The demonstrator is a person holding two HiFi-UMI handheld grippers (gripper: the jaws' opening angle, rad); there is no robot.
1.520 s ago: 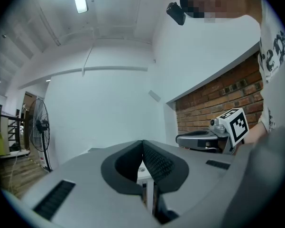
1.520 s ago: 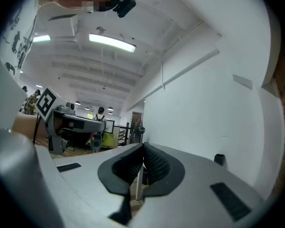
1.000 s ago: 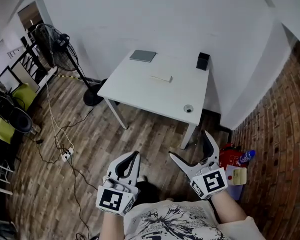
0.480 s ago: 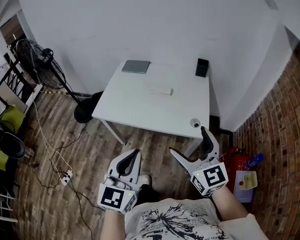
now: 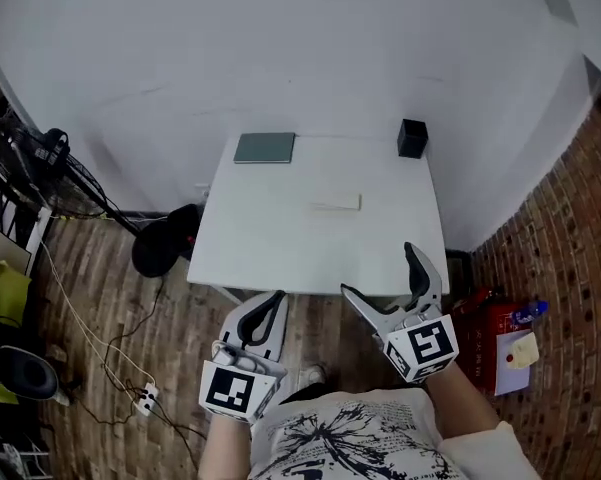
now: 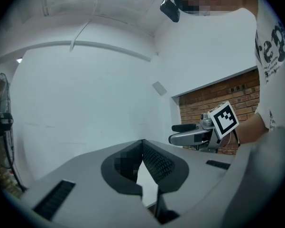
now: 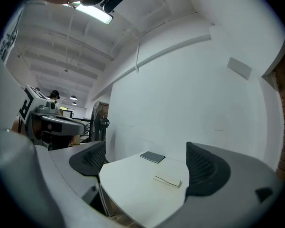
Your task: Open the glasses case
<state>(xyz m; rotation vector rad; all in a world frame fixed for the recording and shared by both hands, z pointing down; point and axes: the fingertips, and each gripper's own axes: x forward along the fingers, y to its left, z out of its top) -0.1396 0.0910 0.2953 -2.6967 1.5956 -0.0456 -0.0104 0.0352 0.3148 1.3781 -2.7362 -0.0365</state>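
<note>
A white table (image 5: 280, 238) stands against the wall ahead of me. Near its middle lies a flat pale oblong case (image 5: 337, 203), also in the right gripper view (image 7: 168, 180). A flat grey slab (image 5: 263, 148) lies at the back left and a small black box (image 5: 412, 138) at the back right. My left gripper (image 5: 267, 310) hangs in front of the table's near edge, shut with nothing in it. My right gripper (image 5: 380, 273) is open wide over the near right edge, and the table and case show between its jaws (image 7: 147, 163). Both grippers are well short of the case.
A standing fan (image 5: 40, 153) with a round base (image 5: 165, 250) is left of the table, with cables and a power strip (image 5: 145, 400) on the wooden floor. A red fire extinguisher (image 5: 502, 333) sits by the brick wall at the right.
The table has come nearer and more to the centre of the view as I stepped towards it. The two grippers now reach its near edge; their jaws have not changed.
</note>
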